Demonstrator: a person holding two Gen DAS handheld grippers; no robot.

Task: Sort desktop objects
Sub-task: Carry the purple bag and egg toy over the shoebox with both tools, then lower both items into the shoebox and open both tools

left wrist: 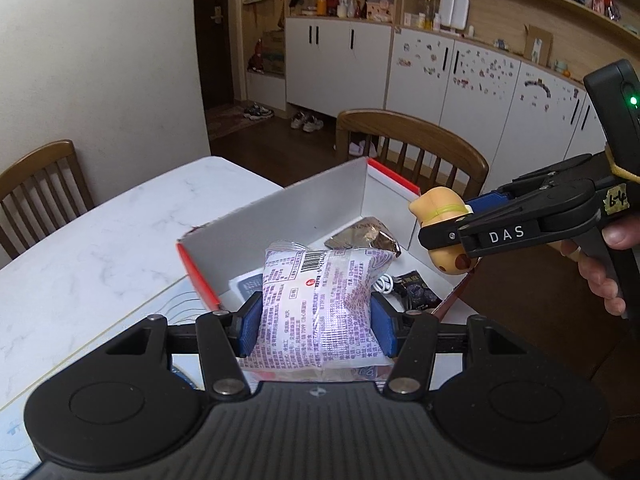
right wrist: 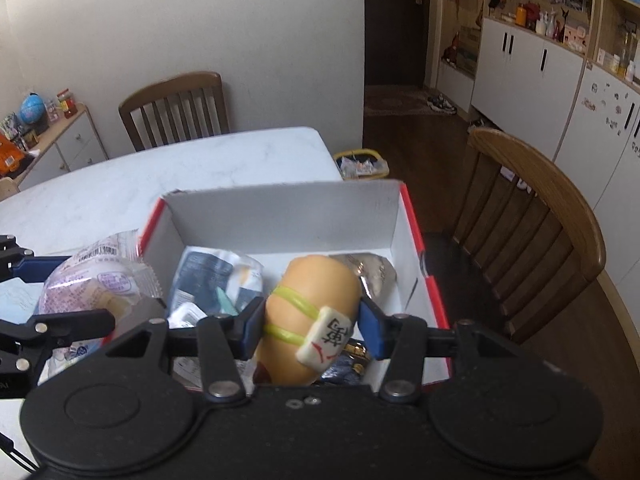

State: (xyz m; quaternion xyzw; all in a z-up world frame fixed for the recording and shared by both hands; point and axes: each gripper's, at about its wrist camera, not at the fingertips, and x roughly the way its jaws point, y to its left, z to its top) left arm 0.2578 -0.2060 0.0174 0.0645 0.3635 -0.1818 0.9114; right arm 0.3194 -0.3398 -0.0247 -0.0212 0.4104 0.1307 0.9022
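My left gripper [left wrist: 316, 326] is shut on a clear snack packet with purple print [left wrist: 320, 304], held just above the near edge of a white box with red rims [left wrist: 280, 204]. My right gripper [right wrist: 308, 328] is shut on a tan toy figure with yellow-green bands and a white tile [right wrist: 310, 320], hanging over the same box [right wrist: 280, 216]. In the left wrist view the right gripper [left wrist: 440, 236] and the toy [left wrist: 440, 208] sit over the box's right side. The packet [right wrist: 96, 284] shows at the left of the right wrist view.
The box holds a brown foil pack [left wrist: 368, 234], a dark sachet [left wrist: 416, 290], a white cable [left wrist: 384, 284] and a blue-white pouch [right wrist: 212, 276]. It stands on a white marble table [left wrist: 100, 232]. Wooden chairs [left wrist: 416, 144] [right wrist: 176, 108] stand at the table's edges. A bin [right wrist: 362, 164] is on the floor.
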